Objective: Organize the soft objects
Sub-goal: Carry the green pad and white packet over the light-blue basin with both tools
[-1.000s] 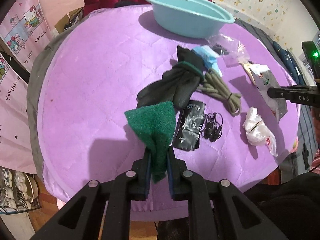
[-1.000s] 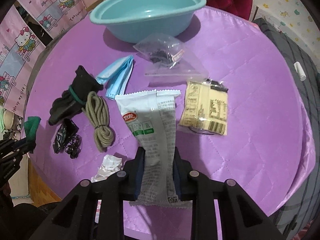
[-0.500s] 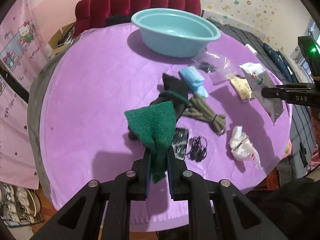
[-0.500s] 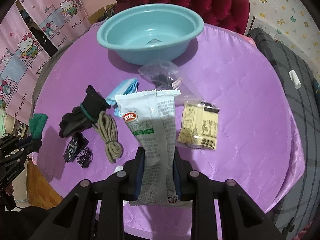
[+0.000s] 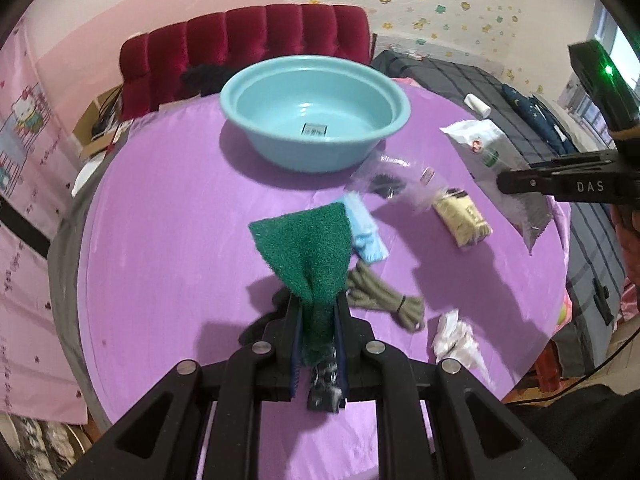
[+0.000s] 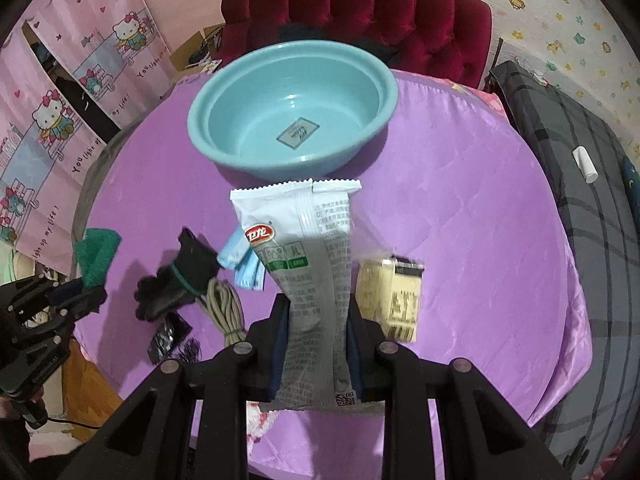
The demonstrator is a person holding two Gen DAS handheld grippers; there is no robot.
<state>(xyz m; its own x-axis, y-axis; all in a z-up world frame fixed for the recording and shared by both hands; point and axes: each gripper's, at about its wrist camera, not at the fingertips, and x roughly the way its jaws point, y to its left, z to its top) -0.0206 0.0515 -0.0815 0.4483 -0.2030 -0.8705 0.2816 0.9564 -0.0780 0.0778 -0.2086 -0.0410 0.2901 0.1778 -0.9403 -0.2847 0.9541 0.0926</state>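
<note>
My left gripper (image 5: 317, 312) is shut on a green scouring pad (image 5: 306, 248) and holds it above the purple table (image 5: 168, 216). My right gripper (image 6: 316, 312) is shut on a white and grey snack packet (image 6: 308, 256), held above the table short of the light blue basin (image 6: 292, 108). The basin (image 5: 314, 110) stands empty at the far side. In the left wrist view the right gripper (image 5: 560, 186) with its packet (image 5: 488, 156) is at the right. In the right wrist view the left gripper (image 6: 70, 294) with the pad (image 6: 96, 252) is at the left.
On the table lie black gloves (image 6: 176, 280), a blue face mask (image 5: 366, 232), an olive cord bundle (image 5: 384, 300), a yellow packet (image 6: 390, 300), a clear bag (image 5: 390, 180), crumpled white plastic (image 5: 456, 338), a black sachet (image 6: 168, 338). A red chair (image 6: 356, 8) stands behind.
Both grippers have risen and moved forward toward the basin, each still holding its item. The basin looks closer and more open to view in both views.
</note>
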